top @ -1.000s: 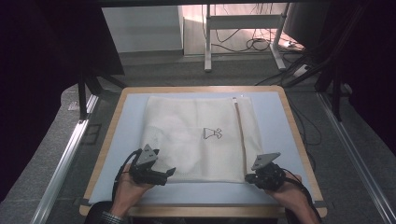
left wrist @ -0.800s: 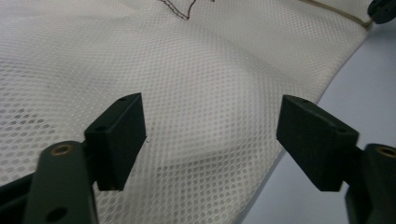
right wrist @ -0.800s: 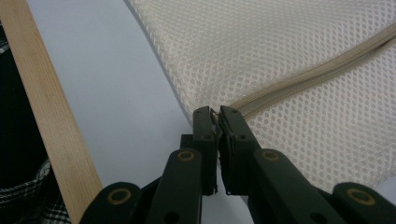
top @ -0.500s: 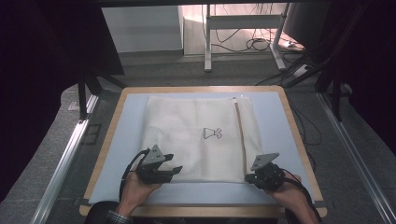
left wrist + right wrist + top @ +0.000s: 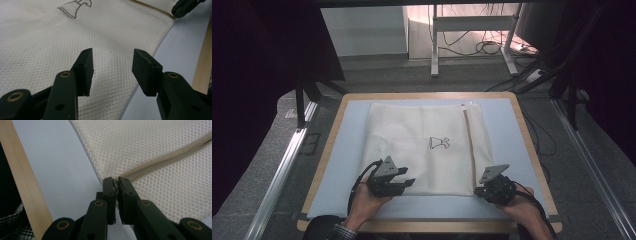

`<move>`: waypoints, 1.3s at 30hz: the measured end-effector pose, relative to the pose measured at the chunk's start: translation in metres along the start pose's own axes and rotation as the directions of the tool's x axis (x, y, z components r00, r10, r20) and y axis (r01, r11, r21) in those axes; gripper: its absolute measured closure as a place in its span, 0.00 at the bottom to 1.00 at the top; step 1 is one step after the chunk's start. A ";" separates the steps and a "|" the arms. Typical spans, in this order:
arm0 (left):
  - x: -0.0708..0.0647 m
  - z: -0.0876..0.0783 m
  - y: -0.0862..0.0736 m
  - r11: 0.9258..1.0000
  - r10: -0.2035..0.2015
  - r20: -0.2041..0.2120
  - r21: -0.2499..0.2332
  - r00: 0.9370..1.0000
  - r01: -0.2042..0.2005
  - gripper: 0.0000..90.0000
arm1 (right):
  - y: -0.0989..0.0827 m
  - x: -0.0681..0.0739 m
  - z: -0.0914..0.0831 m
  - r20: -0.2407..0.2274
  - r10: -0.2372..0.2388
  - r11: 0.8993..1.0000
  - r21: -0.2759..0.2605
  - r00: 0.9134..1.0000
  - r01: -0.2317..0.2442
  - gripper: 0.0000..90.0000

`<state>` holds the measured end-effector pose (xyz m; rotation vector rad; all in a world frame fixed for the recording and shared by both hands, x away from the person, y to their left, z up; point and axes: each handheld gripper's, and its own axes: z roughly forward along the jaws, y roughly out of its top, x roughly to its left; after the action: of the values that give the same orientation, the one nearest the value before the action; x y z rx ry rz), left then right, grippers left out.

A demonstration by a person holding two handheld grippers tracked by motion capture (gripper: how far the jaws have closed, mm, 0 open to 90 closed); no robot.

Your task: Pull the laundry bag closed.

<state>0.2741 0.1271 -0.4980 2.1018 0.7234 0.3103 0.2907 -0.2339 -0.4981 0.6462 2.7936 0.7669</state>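
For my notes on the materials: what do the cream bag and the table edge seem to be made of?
The bag looks like matte cream mesh fabric, probably synthetic: small regular holes show, with a woven zip strip. The table edge looks like pale bare wood, with fine straight grain.

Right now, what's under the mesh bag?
The mesh bag lies flat on a pale blue mat inside the table's wooden rim. Anything directly beneath or inside the bag is covered.
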 end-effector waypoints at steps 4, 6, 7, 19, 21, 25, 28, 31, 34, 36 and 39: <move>-0.004 0.007 0.003 1.000 0.000 0.037 0.000 0.999 0.000 0.66 | 0.000 0.000 0.000 0.001 -0.001 1.000 0.001 1.000 0.001 0.92; -0.006 0.011 0.004 1.000 0.001 0.050 -0.001 0.999 -0.001 0.69 | 0.000 0.000 0.000 0.002 -0.002 1.000 0.001 1.000 0.002 0.92; -0.007 0.012 0.005 1.000 0.003 0.055 -0.002 0.998 -0.003 0.69 | 0.000 0.000 0.000 0.002 -0.002 1.000 0.001 1.000 0.002 0.92; -0.016 0.039 0.014 0.999 0.033 0.136 0.015 0.990 -0.035 0.81 | 0.000 0.001 0.000 0.004 -0.008 1.000 0.004 1.000 0.008 0.92; -0.020 0.045 0.017 0.999 0.043 0.145 0.019 0.989 -0.046 0.83 | 0.000 0.001 0.000 0.004 -0.008 1.000 0.004 1.000 0.008 0.92; -0.024 0.050 0.021 0.998 0.057 0.137 0.013 0.989 -0.059 0.84 | 0.001 0.001 0.000 0.006 -0.012 1.000 0.003 1.000 0.012 0.92; -0.027 0.055 0.023 0.998 0.055 0.140 0.014 0.989 -0.058 0.87 | 0.001 0.001 0.000 0.008 -0.014 1.000 0.004 1.000 0.014 0.92; -0.029 0.061 0.026 0.998 0.062 0.151 0.021 0.987 -0.066 0.92 | 0.001 0.002 0.000 0.016 -0.023 1.000 0.005 1.000 0.023 0.92; -0.030 0.064 0.028 0.998 0.057 0.165 0.016 0.985 -0.061 0.96 | 0.001 0.002 0.000 0.019 -0.024 1.000 0.006 1.000 0.024 0.92; -0.031 0.067 0.030 0.998 0.061 0.181 0.015 0.982 -0.065 0.97 | 0.001 0.002 0.000 0.021 -0.025 1.000 0.006 0.999 0.025 0.92; -0.034 0.073 0.034 0.997 0.067 0.191 0.014 0.979 -0.071 0.99 | 0.001 0.002 0.000 0.022 -0.025 1.000 0.007 0.999 0.024 0.92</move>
<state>0.2931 0.0433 -0.5125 2.1443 0.5433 0.1368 0.2890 -0.2322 -0.4979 0.6166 2.7804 0.7415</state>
